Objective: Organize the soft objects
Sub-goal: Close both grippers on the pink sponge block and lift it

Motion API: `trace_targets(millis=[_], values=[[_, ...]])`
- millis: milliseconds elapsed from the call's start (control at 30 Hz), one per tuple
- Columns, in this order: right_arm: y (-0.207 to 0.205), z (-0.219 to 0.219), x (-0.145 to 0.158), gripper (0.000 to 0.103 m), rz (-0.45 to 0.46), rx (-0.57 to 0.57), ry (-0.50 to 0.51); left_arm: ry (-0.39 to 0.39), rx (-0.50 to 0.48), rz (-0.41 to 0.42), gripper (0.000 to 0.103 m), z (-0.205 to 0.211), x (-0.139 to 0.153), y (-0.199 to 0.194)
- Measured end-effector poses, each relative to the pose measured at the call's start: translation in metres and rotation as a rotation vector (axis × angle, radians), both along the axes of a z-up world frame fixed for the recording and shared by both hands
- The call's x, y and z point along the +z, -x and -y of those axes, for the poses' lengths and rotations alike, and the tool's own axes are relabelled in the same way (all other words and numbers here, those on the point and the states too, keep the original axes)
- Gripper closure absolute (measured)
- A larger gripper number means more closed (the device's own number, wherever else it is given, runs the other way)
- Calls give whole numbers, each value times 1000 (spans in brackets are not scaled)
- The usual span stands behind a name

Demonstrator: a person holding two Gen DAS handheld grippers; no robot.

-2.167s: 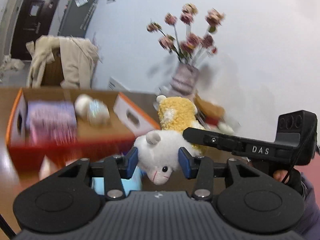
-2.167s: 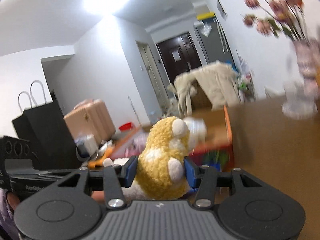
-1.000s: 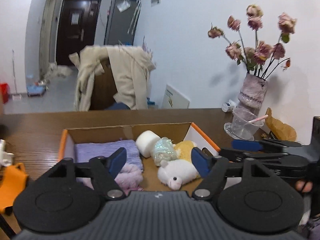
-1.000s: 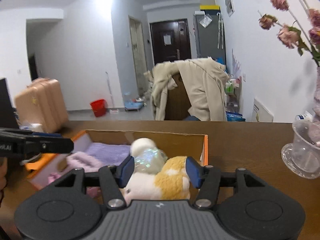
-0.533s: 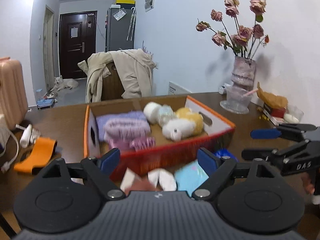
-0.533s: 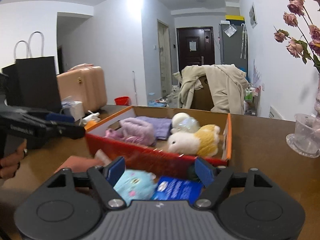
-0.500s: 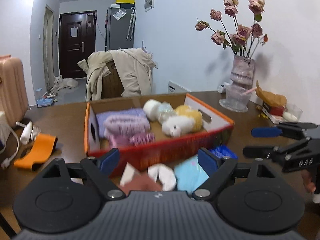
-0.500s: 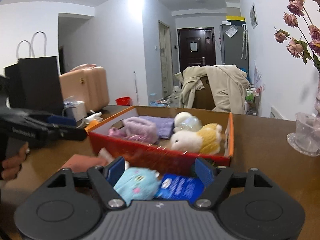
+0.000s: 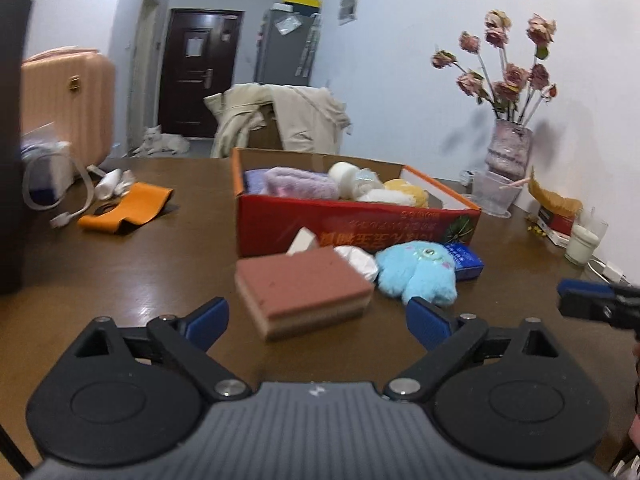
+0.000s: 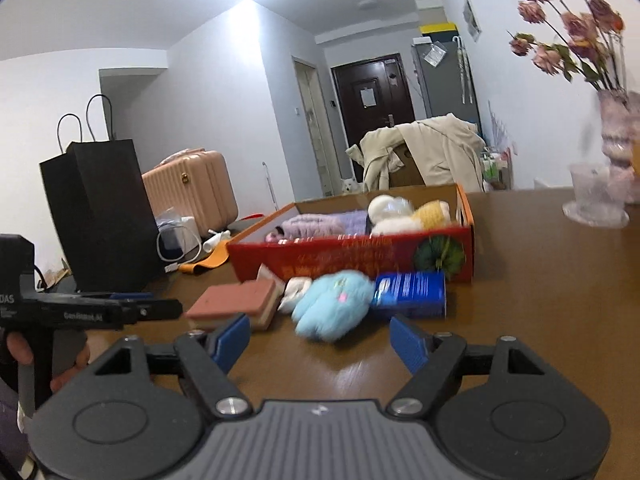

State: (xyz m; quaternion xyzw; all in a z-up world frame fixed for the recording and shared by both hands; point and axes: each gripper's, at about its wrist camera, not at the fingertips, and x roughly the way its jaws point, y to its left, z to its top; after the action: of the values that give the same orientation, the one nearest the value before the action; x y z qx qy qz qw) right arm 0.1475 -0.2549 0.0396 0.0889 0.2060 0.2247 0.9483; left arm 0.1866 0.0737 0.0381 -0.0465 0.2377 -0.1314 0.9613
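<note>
Left gripper (image 9: 318,318) low over the brown desk (image 9: 132,264), jaws opening and spread wide, nothing between the pads. Just beyond them, a pink-brown layered sponge block (image 9: 304,292): flat, rectangular, darker rose top over paler bands, lying askew on the desk. Right of it, touching, a small white soft piece (image 9: 360,262), then a fluffy light-blue plush toy (image 9: 418,276) with a round patch on its top, slumped on the desk. Behind the plush, a blue packet (image 9: 466,260), part hidden.

Farther back, an open red and orange cardboard box (image 9: 352,224) with printed lettering on the near wall. Inside: lilac fuzzy cloths (image 9: 298,184) at left, a white round soft thing (image 9: 344,172) in the middle, a white and yellow plush toy (image 9: 400,194) at right.

Right gripper (image 10: 320,338) hovering nearer than the blue plush, jaws parted wide and empty. Left gripper visible at the left edge of that view too, a hand (image 10: 24,354) around its grip.
</note>
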Motion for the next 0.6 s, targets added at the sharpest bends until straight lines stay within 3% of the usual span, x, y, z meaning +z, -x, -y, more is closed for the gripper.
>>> trace_targets(millis=[300,500,600], values=[[51,-28,-4,24,22,27,-48,48,31,-2,4,-26,-4,39],[12,-46,6,24,17,82,-16,44,29,18,6,-29,4,18],[-31,-56,14,28,-18,88,-21,11,36,-2,16,-22,10,-19]])
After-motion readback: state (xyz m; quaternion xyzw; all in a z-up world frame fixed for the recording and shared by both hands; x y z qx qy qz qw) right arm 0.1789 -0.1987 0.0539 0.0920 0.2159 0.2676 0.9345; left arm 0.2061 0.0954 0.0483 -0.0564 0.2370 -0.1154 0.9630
